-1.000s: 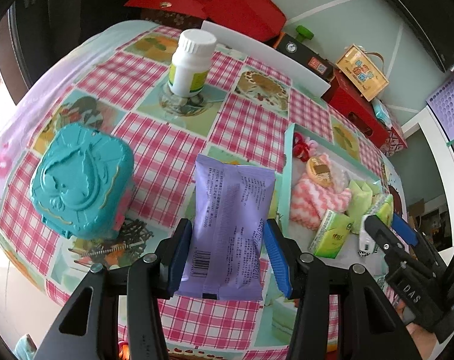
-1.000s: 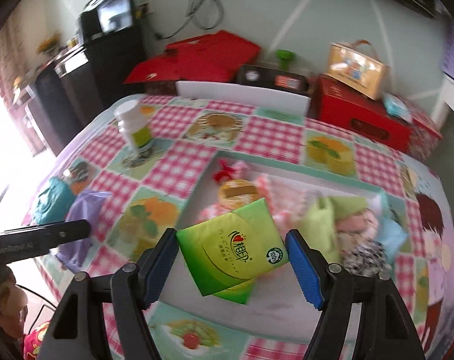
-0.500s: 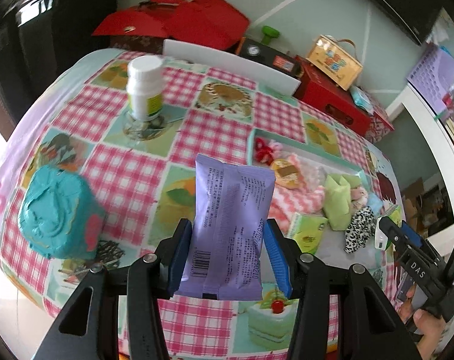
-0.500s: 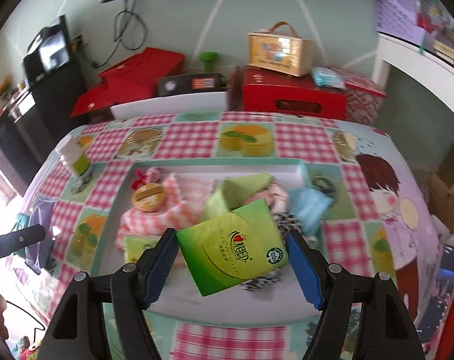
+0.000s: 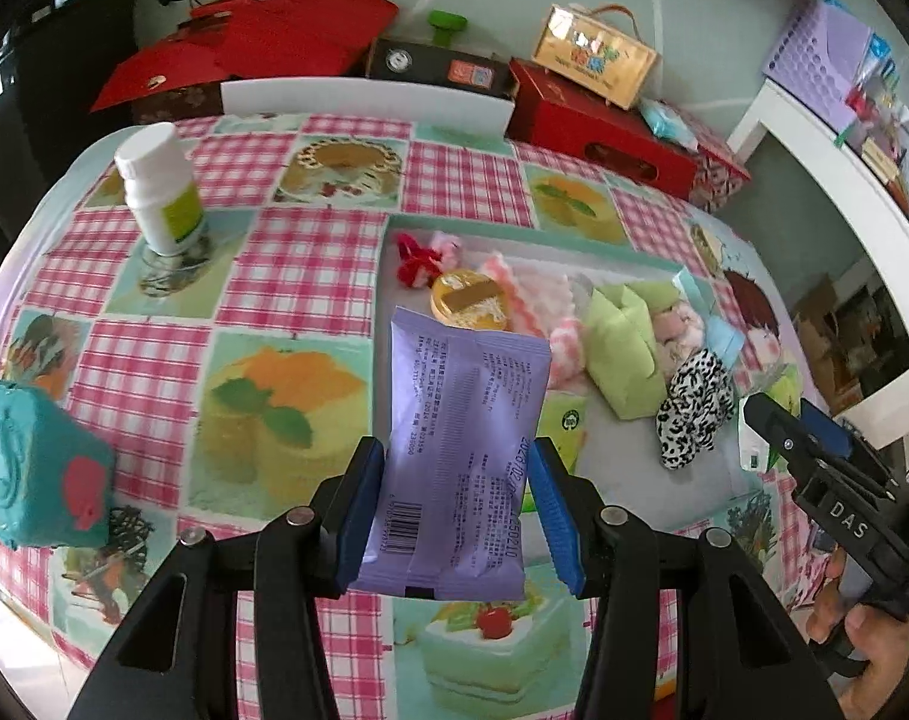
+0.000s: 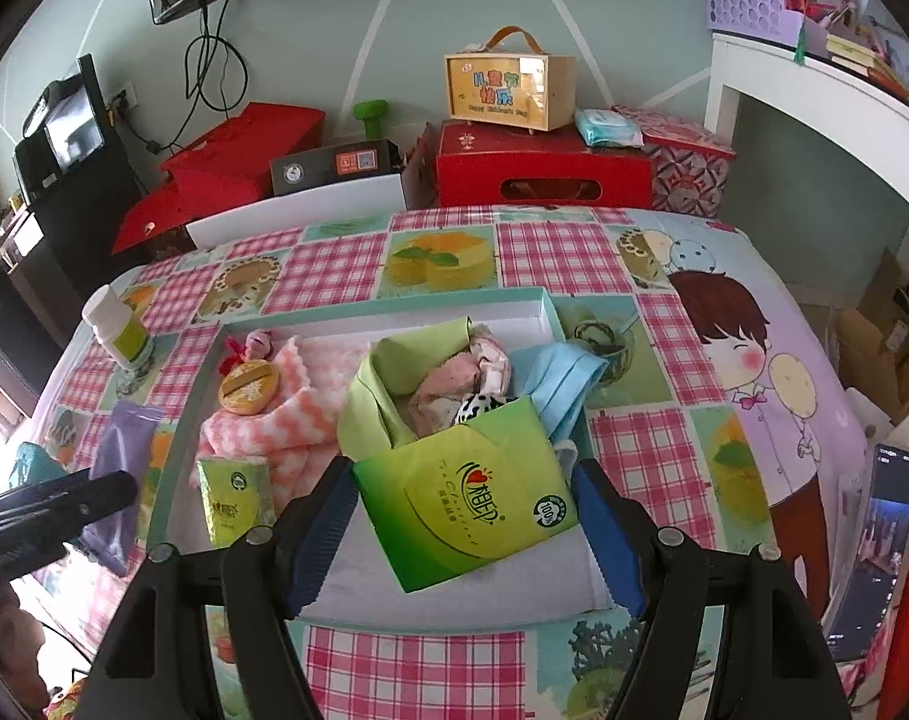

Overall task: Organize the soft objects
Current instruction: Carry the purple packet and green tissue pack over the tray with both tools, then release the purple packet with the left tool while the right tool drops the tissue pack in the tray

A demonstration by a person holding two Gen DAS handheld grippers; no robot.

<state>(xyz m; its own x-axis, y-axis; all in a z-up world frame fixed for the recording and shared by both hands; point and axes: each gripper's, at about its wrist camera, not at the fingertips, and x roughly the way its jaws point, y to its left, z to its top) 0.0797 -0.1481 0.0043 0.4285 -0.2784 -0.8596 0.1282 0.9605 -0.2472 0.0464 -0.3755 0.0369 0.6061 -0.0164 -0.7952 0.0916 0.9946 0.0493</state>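
My left gripper [image 5: 457, 504] is shut on a purple tissue packet [image 5: 463, 438], held over the tablecloth at the left edge of the shallow white tray [image 5: 628, 468]. My right gripper [image 6: 463, 525] is shut on a green tissue pack [image 6: 472, 492] above the tray's [image 6: 394, 588] front half. In the tray lie a pink-and-white cloth [image 6: 274, 414], a round orange sponge [image 6: 249, 387], a green cloth [image 6: 373, 402], a blue face mask [image 6: 559, 381], a spotted black-and-white item [image 5: 691, 408] and a second small green tissue pack [image 6: 235, 498]. The purple packet [image 6: 118, 468] shows at the left of the right wrist view.
A white bottle [image 5: 160, 192] stands at the table's far left and a teal box [image 5: 31, 468] sits near the left edge. Red boxes [image 6: 541, 171] and a yellow case [image 6: 508, 90] line the wall behind. A phone [image 6: 874, 546] lies at the right edge.
Both grippers have swung rightward over the table with their packs. The left now looks onto the tray's left side; the right sits centred over the tray. Both grips are unchanged.
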